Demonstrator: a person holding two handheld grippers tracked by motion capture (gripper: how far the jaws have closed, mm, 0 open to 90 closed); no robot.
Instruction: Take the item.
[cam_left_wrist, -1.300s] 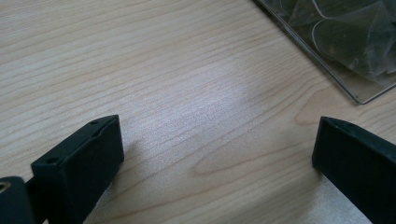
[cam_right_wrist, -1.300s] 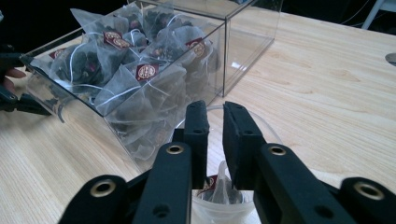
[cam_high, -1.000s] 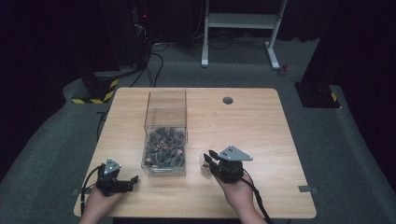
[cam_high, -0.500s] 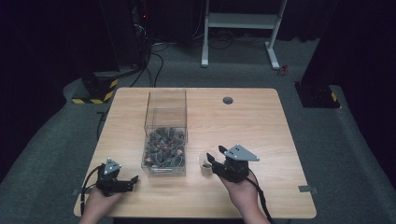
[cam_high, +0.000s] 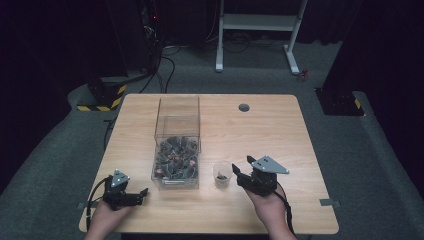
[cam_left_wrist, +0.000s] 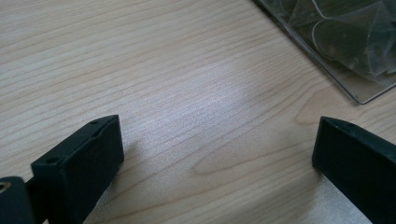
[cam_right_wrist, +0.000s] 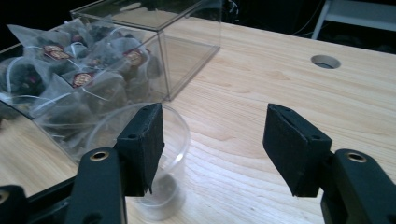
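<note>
Black jaws of the right gripper (cam_right_wrist: 212, 140) stand spread, the cup (cam_right_wrist: 154, 154) just beside its left jaw. Thin clear plastic, probably light and easy to crush: grip its wall gently. Left gripper (cam_left_wrist: 212, 154) spread, empty, near the box (cam_high: 176, 145).

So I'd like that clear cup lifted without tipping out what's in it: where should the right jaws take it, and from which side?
Grip the cup across its wall, a little below the rim, coming level from the right gripper's side. It stands upright and open-topped, so a sideways pinch should keep it level. The box stands close on its far side, so that flank looks tight. The jaws are open but beside the cup, not around it.
</note>
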